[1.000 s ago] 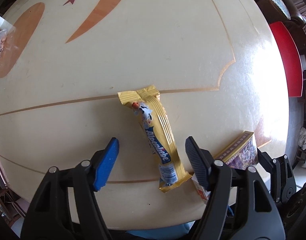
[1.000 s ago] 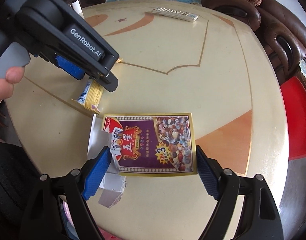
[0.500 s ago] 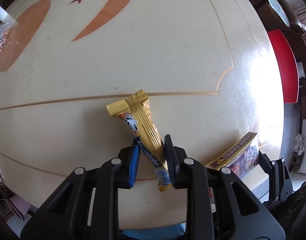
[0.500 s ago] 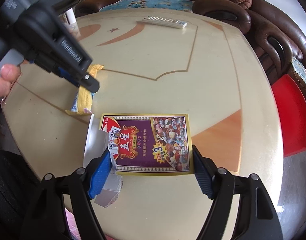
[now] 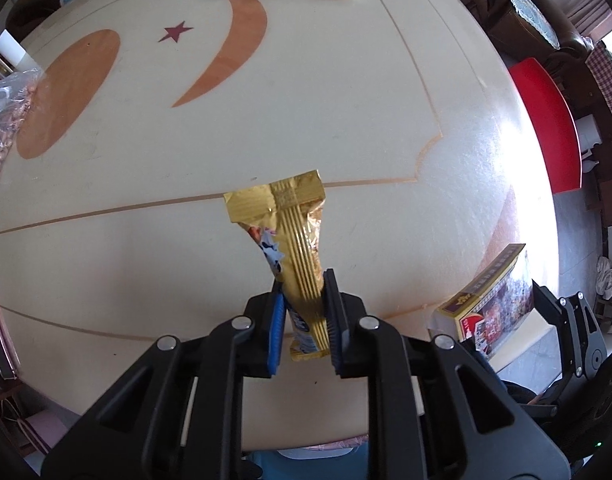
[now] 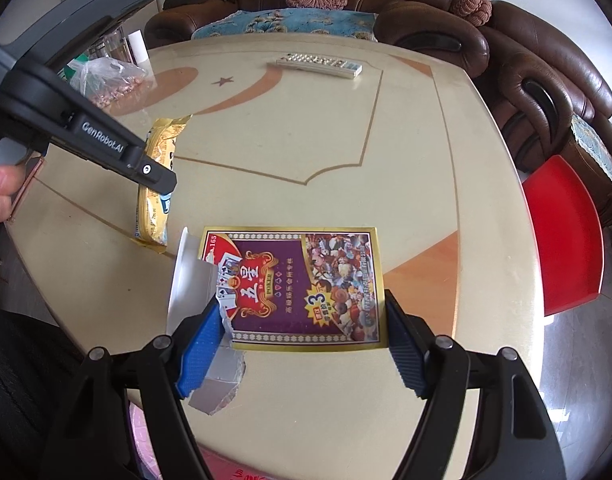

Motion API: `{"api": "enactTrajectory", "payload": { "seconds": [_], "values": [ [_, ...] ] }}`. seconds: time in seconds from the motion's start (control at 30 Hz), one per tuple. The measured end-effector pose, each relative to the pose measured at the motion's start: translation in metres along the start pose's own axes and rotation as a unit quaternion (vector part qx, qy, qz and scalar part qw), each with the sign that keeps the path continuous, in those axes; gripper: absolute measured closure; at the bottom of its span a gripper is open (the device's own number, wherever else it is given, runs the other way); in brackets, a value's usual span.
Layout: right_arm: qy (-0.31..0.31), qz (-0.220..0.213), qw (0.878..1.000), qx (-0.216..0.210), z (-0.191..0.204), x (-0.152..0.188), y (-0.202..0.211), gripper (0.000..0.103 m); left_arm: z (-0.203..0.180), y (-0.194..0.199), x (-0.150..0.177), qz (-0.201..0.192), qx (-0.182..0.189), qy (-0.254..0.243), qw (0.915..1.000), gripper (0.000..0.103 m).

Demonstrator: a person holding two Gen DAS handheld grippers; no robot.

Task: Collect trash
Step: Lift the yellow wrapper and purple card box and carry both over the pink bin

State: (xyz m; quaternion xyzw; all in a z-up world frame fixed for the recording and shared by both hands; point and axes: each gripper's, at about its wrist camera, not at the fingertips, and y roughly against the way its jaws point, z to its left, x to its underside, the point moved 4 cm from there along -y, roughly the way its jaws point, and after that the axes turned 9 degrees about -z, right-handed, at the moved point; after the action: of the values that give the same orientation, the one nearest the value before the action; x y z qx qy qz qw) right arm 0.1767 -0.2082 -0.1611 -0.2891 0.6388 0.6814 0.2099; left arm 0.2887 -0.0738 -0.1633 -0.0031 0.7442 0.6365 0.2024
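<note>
My left gripper [image 5: 303, 320] is shut on the lower end of a gold candy wrapper [image 5: 293, 236] and holds it lifted off the cream table [image 5: 326, 100]. The wrapper also shows in the right wrist view [image 6: 157, 184], under the left gripper's finger. My right gripper [image 6: 301, 340] is shut on a torn purple and gold playing-card box [image 6: 301, 284], its pads pressed against the box's two sides. The box is raised off the table; it also shows in the left wrist view [image 5: 490, 300].
A white remote control [image 6: 320, 65] lies at the table's far side. A clear plastic bag of snacks [image 6: 105, 80] sits at the far left. A red stool [image 6: 562, 232] stands right of the table. Brown sofas [image 6: 526, 60] stand behind.
My left gripper closed on the gold wrapper and lifted it off the table. My right gripper closed onto the card box and raised it.
</note>
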Motion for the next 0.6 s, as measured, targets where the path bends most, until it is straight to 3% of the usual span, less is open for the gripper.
{"api": "enactTrajectory", "payload": {
  "seconds": [0.6],
  "values": [
    [0.019, -0.044, 0.999, 0.012, 0.022, -0.016, 0.072, 0.03, -0.012, 0.098, 0.067, -0.105, -0.022, -0.059, 0.9925, 0.084]
  ]
}}
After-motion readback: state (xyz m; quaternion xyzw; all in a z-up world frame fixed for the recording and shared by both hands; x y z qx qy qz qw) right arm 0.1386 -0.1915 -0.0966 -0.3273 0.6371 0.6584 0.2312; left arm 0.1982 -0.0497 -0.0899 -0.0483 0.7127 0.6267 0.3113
